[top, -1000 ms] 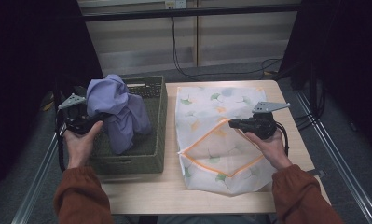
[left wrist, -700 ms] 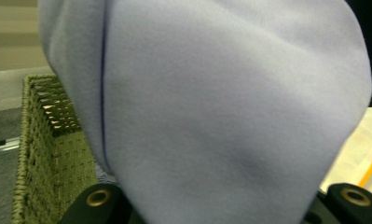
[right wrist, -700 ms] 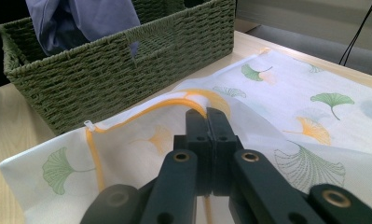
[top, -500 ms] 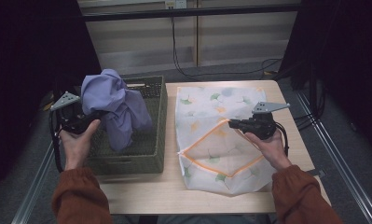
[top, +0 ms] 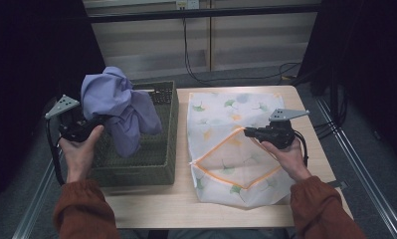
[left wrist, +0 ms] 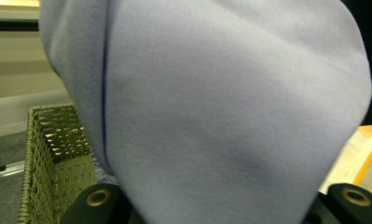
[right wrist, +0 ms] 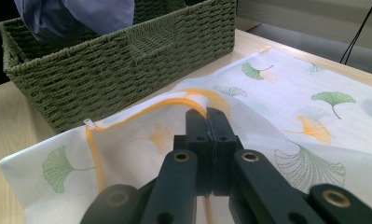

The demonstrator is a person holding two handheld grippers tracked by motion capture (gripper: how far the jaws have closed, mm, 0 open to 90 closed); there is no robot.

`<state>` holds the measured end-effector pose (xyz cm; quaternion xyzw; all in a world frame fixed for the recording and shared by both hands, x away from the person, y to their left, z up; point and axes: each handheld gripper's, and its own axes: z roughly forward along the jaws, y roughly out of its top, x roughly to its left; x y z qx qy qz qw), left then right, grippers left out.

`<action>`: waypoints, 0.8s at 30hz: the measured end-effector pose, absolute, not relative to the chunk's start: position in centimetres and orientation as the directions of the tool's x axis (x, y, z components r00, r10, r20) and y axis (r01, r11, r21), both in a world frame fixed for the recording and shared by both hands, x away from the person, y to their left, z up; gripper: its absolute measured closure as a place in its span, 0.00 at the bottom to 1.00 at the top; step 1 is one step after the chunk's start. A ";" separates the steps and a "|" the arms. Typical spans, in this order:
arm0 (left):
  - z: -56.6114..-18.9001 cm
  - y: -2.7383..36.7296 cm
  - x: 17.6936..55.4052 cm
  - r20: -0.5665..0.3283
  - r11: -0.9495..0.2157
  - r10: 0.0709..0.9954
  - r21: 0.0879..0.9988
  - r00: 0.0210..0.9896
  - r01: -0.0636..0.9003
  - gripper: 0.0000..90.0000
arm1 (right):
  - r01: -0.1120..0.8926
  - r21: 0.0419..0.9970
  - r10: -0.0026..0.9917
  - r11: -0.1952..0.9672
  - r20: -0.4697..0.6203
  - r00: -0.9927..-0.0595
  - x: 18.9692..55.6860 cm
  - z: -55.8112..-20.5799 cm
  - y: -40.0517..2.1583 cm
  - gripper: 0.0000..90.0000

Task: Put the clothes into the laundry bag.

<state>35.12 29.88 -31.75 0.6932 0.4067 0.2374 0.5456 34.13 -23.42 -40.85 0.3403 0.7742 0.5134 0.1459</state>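
Left claw (top: 97, 121) clamped on the lilac cloth (top: 120, 107) above the basket (top: 162, 149); right claw (top: 249, 132) pinches the laundry bag's (top: 226, 112) orange rim (keeping its mouth raised for loading).

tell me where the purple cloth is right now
In the high view the purple cloth hangs at the left, held by the left tool above the green basket.
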 end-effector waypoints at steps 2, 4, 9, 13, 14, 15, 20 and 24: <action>-31.6 29.9 35.0 -0.111 -0.075 0.821 0.951 0.560 0.300 0.90 | 0.376 0.894 0.677 0.243 0.122 -0.726 34.1 -40.9 -23.4 1.00; -31.4 29.8 34.8 -0.109 -0.072 0.823 0.954 0.558 0.292 0.90 | 0.376 0.894 0.676 0.245 0.120 -0.727 34.1 -40.9 -23.4 1.00; -30.6 29.7 34.2 -0.103 -0.062 0.819 0.962 0.565 0.265 0.90 | 0.380 0.892 0.675 0.245 0.124 -0.727 34.1 -40.9 -23.3 1.00; -30.0 29.7 33.9 -0.094 -0.063 0.817 0.966 0.568 0.250 0.91 | 0.378 0.892 0.675 0.247 0.122 -0.728 34.1 -40.9 -23.3 1.00; -29.9 29.8 33.8 -0.093 -0.062 0.818 0.967 0.568 0.247 0.90 | 0.378 0.892 0.675 0.246 0.122 -0.728 34.1 -40.9 -23.3 1.00; -29.8 29.8 33.7 -0.093 -0.059 0.818 0.968 0.568 0.244 0.91 | 0.377 0.894 0.674 0.244 0.123 -0.728 34.1 -40.9 -23.4 1.00; -29.4 29.8 33.2 -0.080 -0.061 0.823 0.972 0.563 0.227 0.90 | 0.379 0.892 0.675 0.245 0.124 -0.727 34.1 -40.9 -23.4 1.00; -29.0 30.1 33.0 -0.079 -0.052 0.821 0.976 0.565 0.212 0.90 | 0.381 0.892 0.672 0.245 0.126 -0.729 34.1 -40.9 -23.3 1.00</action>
